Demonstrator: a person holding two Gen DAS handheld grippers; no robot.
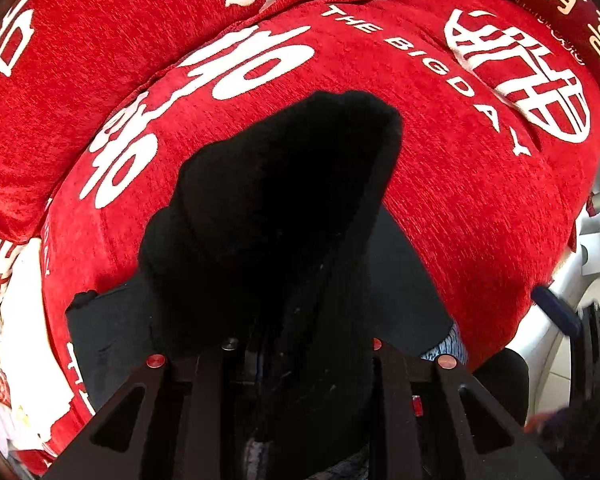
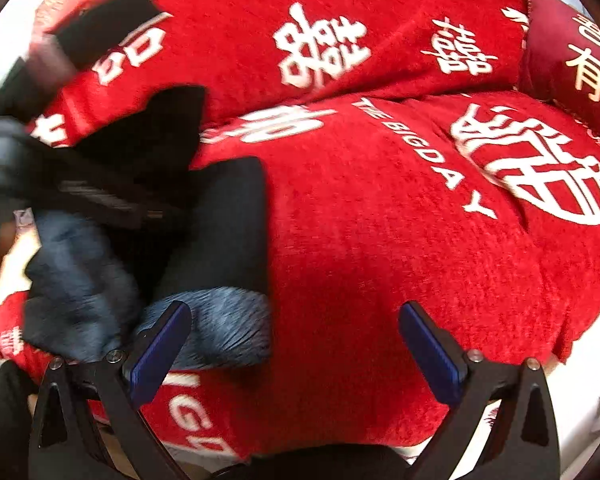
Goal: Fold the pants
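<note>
Left wrist: pants (image 1: 276,208) block red cushion cover (image 1: 460,184).

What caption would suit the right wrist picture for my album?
Open right gripper hovers over a red sofa cover, beside dark pants bunched at its left.

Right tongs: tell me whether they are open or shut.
Open. The right tongs show both blue pads spread wide apart, with only red sofa cover between them; the pants lie beside the left pad.

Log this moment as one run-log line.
left gripper: shut on pants, lifted | right gripper: open, empty | red cover
</note>
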